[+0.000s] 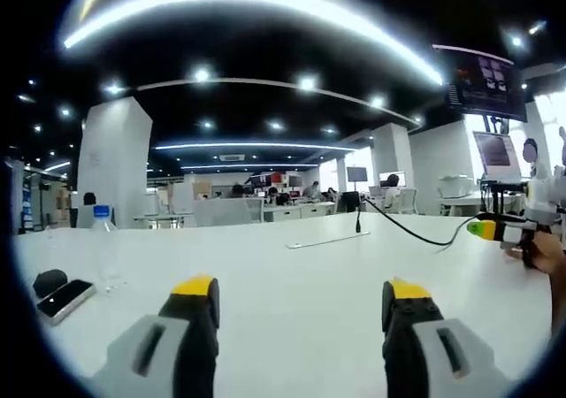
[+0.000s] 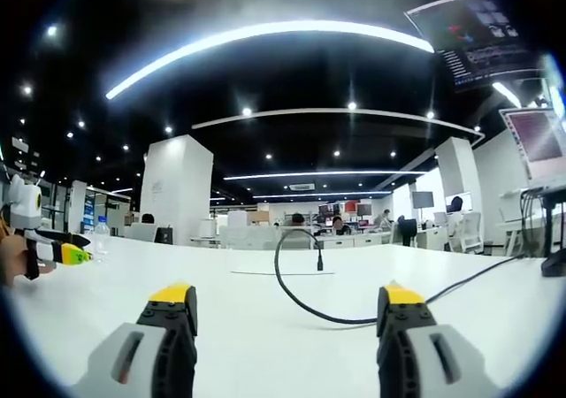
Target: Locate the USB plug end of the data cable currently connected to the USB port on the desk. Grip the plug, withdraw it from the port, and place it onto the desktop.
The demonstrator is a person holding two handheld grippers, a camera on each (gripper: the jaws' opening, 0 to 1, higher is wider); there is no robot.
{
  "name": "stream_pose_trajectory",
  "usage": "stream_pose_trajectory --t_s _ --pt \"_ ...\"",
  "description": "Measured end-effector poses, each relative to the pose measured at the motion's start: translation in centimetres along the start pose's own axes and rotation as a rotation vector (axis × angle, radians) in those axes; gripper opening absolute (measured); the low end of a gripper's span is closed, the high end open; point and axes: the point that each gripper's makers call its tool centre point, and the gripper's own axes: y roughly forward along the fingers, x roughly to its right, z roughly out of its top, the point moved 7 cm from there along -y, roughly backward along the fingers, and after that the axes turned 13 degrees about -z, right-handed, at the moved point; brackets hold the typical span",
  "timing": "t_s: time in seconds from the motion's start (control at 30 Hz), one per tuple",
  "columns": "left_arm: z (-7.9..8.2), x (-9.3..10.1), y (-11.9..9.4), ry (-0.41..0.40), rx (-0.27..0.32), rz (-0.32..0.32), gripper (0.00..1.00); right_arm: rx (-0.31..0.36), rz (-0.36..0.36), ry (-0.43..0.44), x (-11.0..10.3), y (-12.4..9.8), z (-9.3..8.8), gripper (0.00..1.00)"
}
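A black data cable (image 2: 296, 305) loops over the white desk (image 2: 248, 336). Its plug end (image 2: 319, 261) stands upright by a thin flat strip (image 2: 283, 273) in the desk's middle. In the left gripper view the same plug (image 1: 357, 225) rises at the far middle and the cable (image 1: 416, 235) trails right, toward the other gripper (image 1: 495, 230) held by a hand. My left gripper (image 1: 301, 292) is open, low over the desk, well short of the plug. My right gripper (image 2: 287, 296) is open too, with the cable lying just beyond its jaws. The left gripper (image 2: 53, 252) enters from the left.
A phone (image 1: 62, 299) and a small dark object (image 1: 49, 281) lie at the desk's left, beside a clear water bottle (image 1: 104, 248). A black stand (image 2: 555, 265) sits at the far right. Screens (image 1: 485, 84) hang above, and office desks with seated people lie beyond.
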Motion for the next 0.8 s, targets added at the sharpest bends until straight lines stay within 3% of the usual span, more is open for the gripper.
stream_pose_trajectory --t_s 0.8 --pt "0.38 -0.18 0.36 -0.015 -0.001 0.024 0.75 -0.007 -0.021 0.016 0.66 0.20 0.16 0.82"
